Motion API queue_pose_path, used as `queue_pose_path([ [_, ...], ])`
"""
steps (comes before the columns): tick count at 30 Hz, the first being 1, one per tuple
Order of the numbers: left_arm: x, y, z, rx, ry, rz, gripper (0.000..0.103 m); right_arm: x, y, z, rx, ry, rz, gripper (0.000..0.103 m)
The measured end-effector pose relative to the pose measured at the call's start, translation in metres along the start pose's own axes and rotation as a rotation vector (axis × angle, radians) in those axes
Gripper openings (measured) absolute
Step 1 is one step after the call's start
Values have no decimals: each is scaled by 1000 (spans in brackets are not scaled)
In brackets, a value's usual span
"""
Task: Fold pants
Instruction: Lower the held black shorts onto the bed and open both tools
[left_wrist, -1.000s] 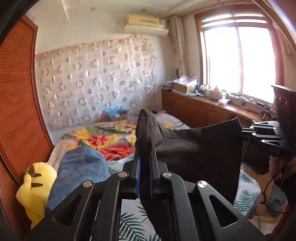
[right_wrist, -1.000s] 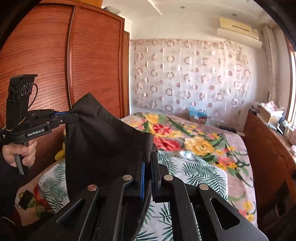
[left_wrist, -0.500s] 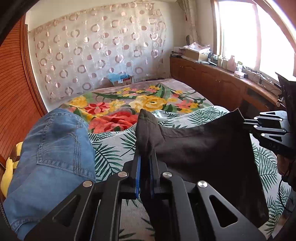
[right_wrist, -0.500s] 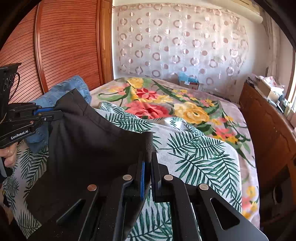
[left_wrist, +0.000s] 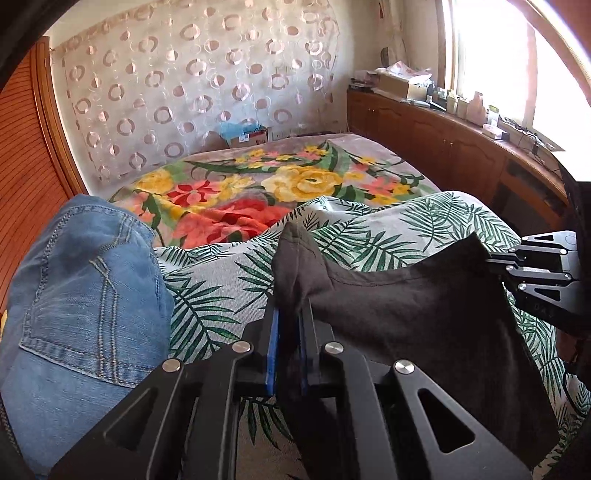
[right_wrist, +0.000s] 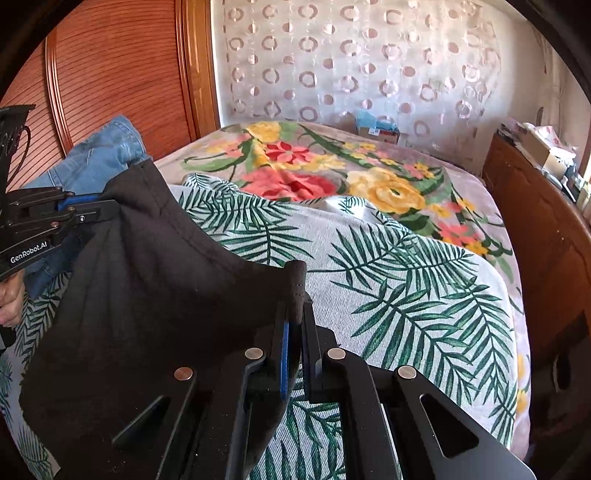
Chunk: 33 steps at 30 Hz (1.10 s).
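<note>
The dark grey pants (left_wrist: 413, 314) hang stretched between both grippers above the bed. My left gripper (left_wrist: 290, 310) is shut on one corner of the pants' top edge. My right gripper (right_wrist: 295, 314) is shut on the other corner (right_wrist: 297, 280). In the right wrist view the pants (right_wrist: 140, 314) spread left to the left gripper (right_wrist: 92, 212). In the left wrist view the right gripper (left_wrist: 495, 264) holds the far corner at the right. The lower part of the pants drapes down toward the palm-leaf sheet.
A palm-leaf sheet (right_wrist: 406, 280) covers the near bed over a floral blanket (left_wrist: 258, 192). Blue jeans (left_wrist: 81, 295) lie at the left by the wooden wardrobe (right_wrist: 122, 74). A wooden cabinet (left_wrist: 443, 147) runs along the right under the window.
Both grippers have come down and tilted toward the bed, carrying the pants lower. Both keep their hold on the corners.
</note>
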<state>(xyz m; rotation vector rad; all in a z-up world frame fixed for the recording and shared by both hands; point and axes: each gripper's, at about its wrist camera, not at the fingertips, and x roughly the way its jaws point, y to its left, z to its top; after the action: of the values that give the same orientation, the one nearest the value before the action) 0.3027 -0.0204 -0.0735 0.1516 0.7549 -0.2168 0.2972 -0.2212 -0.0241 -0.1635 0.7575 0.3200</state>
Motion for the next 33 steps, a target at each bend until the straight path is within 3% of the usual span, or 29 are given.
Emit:
queue_pose_path([
  [3,3,2,2,-11,11,-13,9,2,3,6,0,19,-7,5],
  [6,0,1,1,0,14,-19,16,5,3,10,10,31,-24,5],
  [8,-3,-2,-1,2,13,-18,27,7,3,13,9,42,-51,14],
  [11,-12,-5,-5,5,0,-31,45,6,1,15,32,30,-81,14],
  [17,-28,-11,-17,3,0,-68,56,-18,3,9,67,-15,-75,15],
  [19,-34,-14,-22,1,-5,-83,74,-29,8,5,69,-36,-72,15],
  [20,-37,-16,-23,3,-10,-91,79,-35,11,2,73,-46,-67,16],
  [24,-52,-24,-32,12,-24,-103,79,-55,24,-16,78,-73,-45,18],
  [29,-72,-31,-43,24,-49,-103,79,-81,40,-38,69,-100,-23,37],
  [33,-85,-37,-53,39,-61,-91,79,-94,50,-54,62,-113,-18,42],
])
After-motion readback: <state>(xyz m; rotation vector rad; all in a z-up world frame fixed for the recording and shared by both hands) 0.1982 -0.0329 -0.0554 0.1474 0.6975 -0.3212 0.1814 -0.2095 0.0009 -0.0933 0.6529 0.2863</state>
